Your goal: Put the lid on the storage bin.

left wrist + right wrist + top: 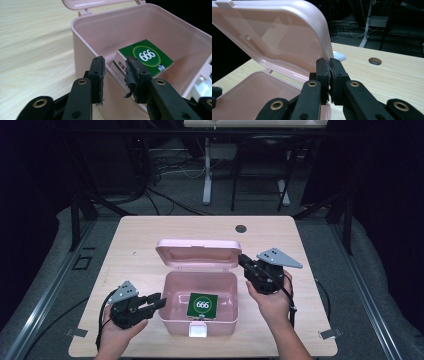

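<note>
A pink plastic box [172, 322] stands open on the wooden table, its lid [197, 252] raised at the back. Inside lies a green packet [202, 306] marked 666, also seen in the left gripper view as the green packet [147, 56]. My left gripper [159, 302] is at the box's left wall. In its own view my left gripper [115, 75] stands open, its jaws astride the wall's rim [82, 37] without pressing it. My right gripper [242, 259] is at the lid's right corner. In its own view my right gripper [329, 63] is shut on the lid's edge [322, 32].
A white latch [198, 331] sits on the box's front. The table [135, 240] has a round cable hole [241, 228] at the back. Beyond the far edge are desk legs and cables on the floor [207, 185]. Bare wood lies left and right of the box.
</note>
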`<state>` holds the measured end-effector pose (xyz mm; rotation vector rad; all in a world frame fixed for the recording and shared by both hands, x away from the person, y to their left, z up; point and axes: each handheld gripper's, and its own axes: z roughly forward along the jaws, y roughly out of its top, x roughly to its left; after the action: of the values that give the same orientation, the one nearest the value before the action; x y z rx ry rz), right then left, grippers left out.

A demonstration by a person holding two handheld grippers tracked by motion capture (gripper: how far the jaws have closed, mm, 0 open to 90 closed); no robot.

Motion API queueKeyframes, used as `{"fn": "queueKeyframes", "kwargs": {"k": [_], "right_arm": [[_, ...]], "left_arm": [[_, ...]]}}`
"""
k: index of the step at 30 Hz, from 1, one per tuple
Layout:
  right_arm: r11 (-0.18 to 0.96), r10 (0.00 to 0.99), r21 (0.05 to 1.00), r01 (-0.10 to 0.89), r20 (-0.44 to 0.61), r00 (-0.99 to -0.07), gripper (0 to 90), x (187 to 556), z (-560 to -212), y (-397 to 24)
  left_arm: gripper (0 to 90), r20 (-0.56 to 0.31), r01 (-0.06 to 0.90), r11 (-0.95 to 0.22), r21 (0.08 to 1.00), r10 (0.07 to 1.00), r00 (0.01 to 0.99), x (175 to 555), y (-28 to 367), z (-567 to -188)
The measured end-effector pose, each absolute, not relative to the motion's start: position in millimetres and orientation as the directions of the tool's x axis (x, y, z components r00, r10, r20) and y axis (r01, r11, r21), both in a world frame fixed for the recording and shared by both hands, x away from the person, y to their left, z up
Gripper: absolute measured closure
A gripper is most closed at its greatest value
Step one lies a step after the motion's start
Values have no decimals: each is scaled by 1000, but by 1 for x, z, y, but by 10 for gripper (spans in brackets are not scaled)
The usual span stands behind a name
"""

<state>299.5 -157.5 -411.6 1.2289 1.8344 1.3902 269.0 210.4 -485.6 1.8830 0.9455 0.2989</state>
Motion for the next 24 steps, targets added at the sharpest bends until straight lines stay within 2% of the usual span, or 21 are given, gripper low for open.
{"fn": "queueKeyframes", "kwargs": {"k": [5, 14, 24], "right_arm": [[54, 884, 936, 347, 117, -453, 869, 298, -412, -158], [45, 879, 936, 349, 128, -459, 870, 298, -413, -160], [41, 875, 936, 349, 135, -465, 873, 298, -414, -161]], "left_arm": [[634, -182, 465, -203, 862, 732, 656, 277, 214, -478], [629, -120, 395, -184, 900, 768, 629, 296, 216, -450], [628, -108, 354, -151, 923, 782, 614, 314, 210, -422]]}}
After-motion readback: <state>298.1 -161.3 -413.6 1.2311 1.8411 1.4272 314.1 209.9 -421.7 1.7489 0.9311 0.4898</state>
